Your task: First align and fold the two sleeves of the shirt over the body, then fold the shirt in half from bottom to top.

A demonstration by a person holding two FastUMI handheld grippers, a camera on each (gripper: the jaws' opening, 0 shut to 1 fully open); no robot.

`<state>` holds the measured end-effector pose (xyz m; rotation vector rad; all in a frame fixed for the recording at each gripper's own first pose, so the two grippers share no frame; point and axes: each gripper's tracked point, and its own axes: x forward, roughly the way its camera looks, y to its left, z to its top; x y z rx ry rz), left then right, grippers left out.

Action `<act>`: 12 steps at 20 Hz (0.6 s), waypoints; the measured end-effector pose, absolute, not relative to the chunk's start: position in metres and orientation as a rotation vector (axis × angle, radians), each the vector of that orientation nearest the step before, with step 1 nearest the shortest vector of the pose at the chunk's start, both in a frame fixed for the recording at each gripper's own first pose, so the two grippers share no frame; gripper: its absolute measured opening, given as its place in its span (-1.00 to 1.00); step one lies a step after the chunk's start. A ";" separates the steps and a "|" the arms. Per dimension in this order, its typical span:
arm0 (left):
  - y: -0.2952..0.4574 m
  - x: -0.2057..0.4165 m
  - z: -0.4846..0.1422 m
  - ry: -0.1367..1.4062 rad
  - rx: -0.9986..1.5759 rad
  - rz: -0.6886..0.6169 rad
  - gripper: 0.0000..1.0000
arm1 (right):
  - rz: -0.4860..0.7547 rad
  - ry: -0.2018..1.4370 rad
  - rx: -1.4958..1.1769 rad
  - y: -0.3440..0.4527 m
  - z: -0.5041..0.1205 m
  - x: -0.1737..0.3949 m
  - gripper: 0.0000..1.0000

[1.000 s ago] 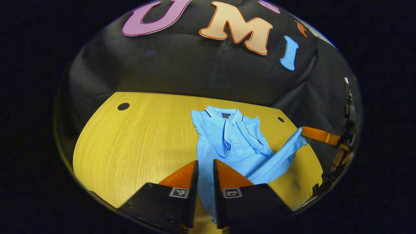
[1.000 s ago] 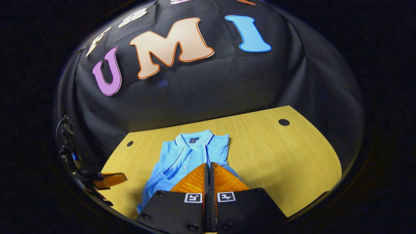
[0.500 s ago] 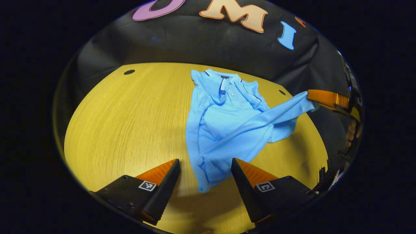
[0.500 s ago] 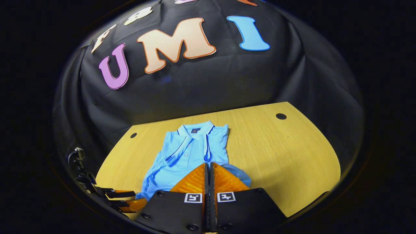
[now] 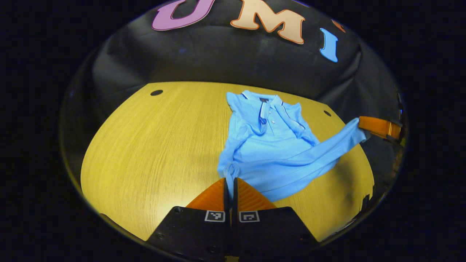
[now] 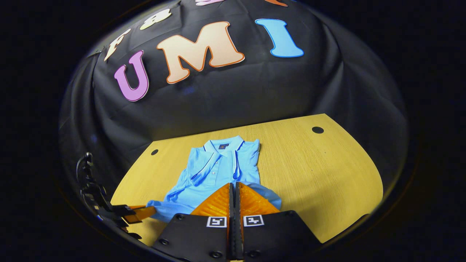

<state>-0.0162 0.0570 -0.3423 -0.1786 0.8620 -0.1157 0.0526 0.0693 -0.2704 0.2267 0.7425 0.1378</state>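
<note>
- Here, my left gripper (image 5: pixel 229 181) has its fingers drawn together on the near hem corner of the blue polo shirt (image 5: pixel 271 145); the cloth bunches into a small knot just beyond the tips, which suggests both fingers press on it.
- My right gripper (image 6: pixel 233 185) is likewise closed, with almost no gap between the fingers. In the left gripper view it appears at the far right (image 5: pixel 378 126) with the opposite hem corner stretched to it, lifted off the wood.
- The shirt lies collar (image 5: pixel 263 99) away from me on the yellow wooden table (image 5: pixel 145 145), towards its right half. The collar end rests flat; the near end is raised and drawn taut between my two grippers.
- No sleeve sticks out to either side, so I judge the sleeve folds done and the bottom-to-top fold in hand.
- Each gripper holds one hem corner so that the bottom edge stays straight and can travel as a single line towards the collar.
- The next move, as I judge it, calls for carrying both corners away from me at equal height and setting them down level with the shoulders.
- Risk: uneven tension may drag the collar end across the table or skew the fold.
</note>
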 end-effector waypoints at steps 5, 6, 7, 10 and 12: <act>0.066 0.060 -0.307 0.762 -0.165 -0.139 -1.00 | 0.138 0.705 0.263 0.080 -0.268 0.089 -0.95; 0.066 0.076 -0.302 0.745 -0.158 -0.145 -1.00 | 0.136 0.700 0.267 0.082 -0.270 0.098 -0.95; 0.065 0.090 -0.299 0.732 -0.154 -0.151 -1.00 | 0.131 0.693 0.273 0.083 -0.272 0.108 -0.95; 0.064 0.133 -0.300 0.707 -0.138 -0.162 -1.00 | 0.105 0.676 0.280 0.081 -0.280 0.143 -0.96; 0.059 0.158 -0.313 0.720 -0.142 -0.169 -1.00 | 0.080 0.667 0.271 0.076 -0.292 0.169 -0.96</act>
